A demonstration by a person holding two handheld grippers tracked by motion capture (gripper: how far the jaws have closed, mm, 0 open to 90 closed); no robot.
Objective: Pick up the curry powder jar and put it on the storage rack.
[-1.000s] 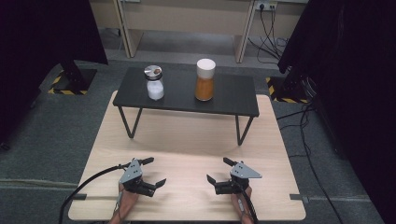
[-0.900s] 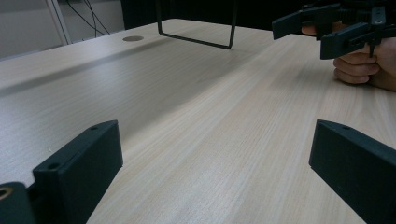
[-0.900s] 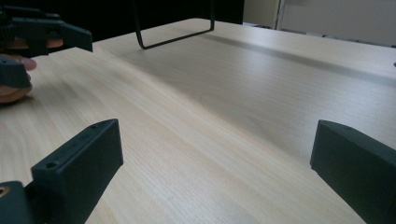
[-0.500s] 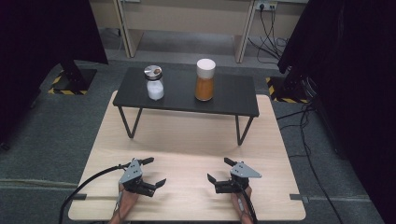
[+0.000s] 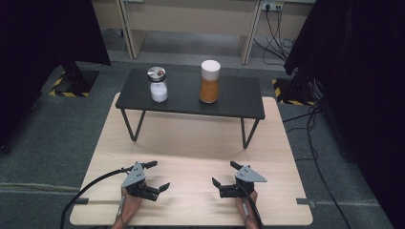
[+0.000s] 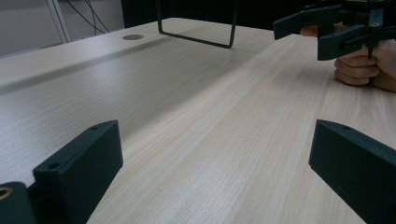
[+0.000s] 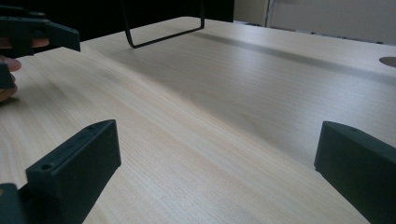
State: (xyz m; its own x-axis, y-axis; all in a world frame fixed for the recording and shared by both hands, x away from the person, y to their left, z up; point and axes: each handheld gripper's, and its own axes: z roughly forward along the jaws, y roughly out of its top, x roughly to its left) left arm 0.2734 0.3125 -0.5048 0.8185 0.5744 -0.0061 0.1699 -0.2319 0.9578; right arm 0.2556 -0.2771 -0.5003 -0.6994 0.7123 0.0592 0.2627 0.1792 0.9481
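Both claws are resting low on the wooden table (image 5: 191, 143) near the bottom of the frame, the left gripper (image 5: 152, 175) and the right gripper (image 5: 223, 174) each gaping wide and holding nothing. In the left gripper view the other hand (image 6: 362, 65) is showing at the upper right with its jaws spread too.

Nearest things to reach for are sitting well apart from them, up on the black shelf (image 5: 239, 102) in the upper middle of the frame: a small jar of white powder (image 5: 158, 84) on the left and a taller jar of orange powder (image 5: 209, 81) just right of it, both upright.

To reach well, I would say each claw is needing to lift first, clearing the shelf's front edge, then closing in level on a jar's body. The shelf's thin wire legs (image 5: 132, 125) are standing between the hands and the jars, so a low approach is risking a knock.
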